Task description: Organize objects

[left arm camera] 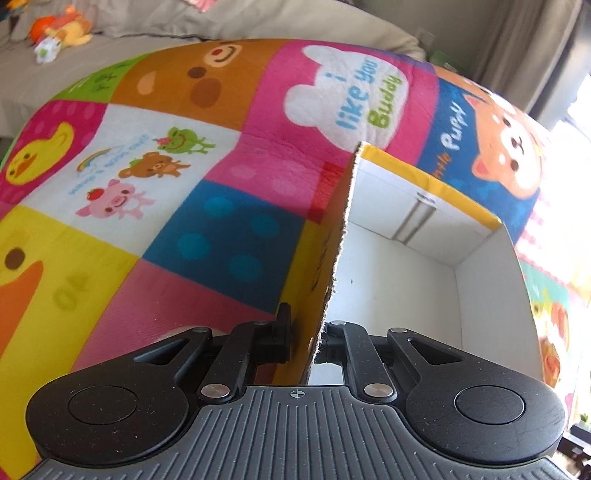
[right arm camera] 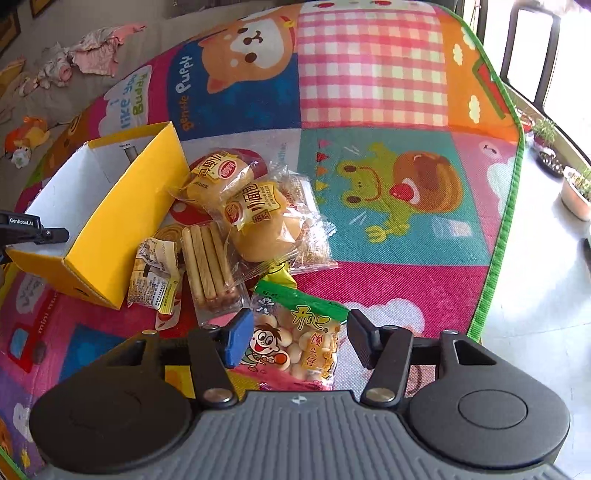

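A yellow cardboard box (right arm camera: pixel 110 221) with a white inside stands open on the play mat; it also shows in the left wrist view (left arm camera: pixel 402 258). My left gripper (left arm camera: pixel 306 332) is shut on the box's near wall, one finger outside and one inside; it shows at the left edge of the right wrist view (right arm camera: pixel 33 230). A pile of snack packets lies beside the box: two bread bun packs (right arm camera: pixel 255 210), a biscuit stick pack (right arm camera: pixel 208 266), a small wrapper (right arm camera: pixel 153 273). My right gripper (right arm camera: pixel 295 339) is open around a green-topped snack bag (right arm camera: pixel 299 339), fingers either side.
The colourful cartoon play mat (right arm camera: pixel 373 74) covers the floor; its green edge (right arm camera: pixel 495 251) runs along the right, with tiled floor and potted plants (right arm camera: pixel 576 192) beyond. A grey sofa with plush toys (left arm camera: pixel 62 26) and clothes (right arm camera: pixel 92 51) lies behind.
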Motion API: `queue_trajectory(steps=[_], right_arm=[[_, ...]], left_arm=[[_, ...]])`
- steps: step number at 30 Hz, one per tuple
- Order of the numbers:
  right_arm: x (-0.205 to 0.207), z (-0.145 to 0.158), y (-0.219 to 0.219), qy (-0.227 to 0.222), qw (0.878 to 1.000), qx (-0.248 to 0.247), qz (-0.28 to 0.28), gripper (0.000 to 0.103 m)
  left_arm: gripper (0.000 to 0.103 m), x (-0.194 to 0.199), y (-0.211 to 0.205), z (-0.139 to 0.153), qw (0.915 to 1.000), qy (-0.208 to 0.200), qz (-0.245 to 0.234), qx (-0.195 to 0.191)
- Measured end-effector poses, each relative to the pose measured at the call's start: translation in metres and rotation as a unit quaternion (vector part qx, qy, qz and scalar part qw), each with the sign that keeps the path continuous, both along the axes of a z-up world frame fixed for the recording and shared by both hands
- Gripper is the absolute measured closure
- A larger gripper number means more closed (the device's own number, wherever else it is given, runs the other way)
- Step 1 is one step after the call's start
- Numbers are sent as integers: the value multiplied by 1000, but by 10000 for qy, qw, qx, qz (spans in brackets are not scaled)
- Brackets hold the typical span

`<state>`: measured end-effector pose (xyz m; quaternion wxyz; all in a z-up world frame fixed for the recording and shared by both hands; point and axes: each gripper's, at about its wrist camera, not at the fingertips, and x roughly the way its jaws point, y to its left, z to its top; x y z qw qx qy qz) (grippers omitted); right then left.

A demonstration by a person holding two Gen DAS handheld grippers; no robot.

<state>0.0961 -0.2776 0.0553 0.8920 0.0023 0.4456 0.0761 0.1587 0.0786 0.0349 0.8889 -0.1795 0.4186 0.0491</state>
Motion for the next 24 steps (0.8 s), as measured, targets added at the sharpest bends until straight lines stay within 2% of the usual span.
queue_trajectory(steps=[2, 4, 5, 9, 15, 19, 24], right_arm=[[-8, 6, 7, -217, 9995, -126, 170, 40], [-18, 16, 19, -474, 9975, -139, 497, 27], [-22, 20, 25, -578, 9962, -148, 634, 26], [-29, 23, 43, -792, 9918, -332, 952, 21], [-29, 15, 45, -719, 9933, -210, 884, 21], [-42, 24, 74, -978, 9849, 11, 1430, 17], [-40, 19, 119, -1306, 9753, -208, 1770, 17]], left_arm=[[91, 0, 1, 2, 9997, 63, -237, 77], [89, 0, 5, 3, 9987, 134, -483, 109], [89, 0, 7, 4, 9982, 164, -560, 130], [87, -6, 11, 11, 9962, 156, -777, 369], [86, -15, 4, 14, 9923, 140, -1046, 644], [81, -17, -1, 9, 9926, 42, -1063, 587], [89, -12, 1, 9, 9942, 18, -980, 439]])
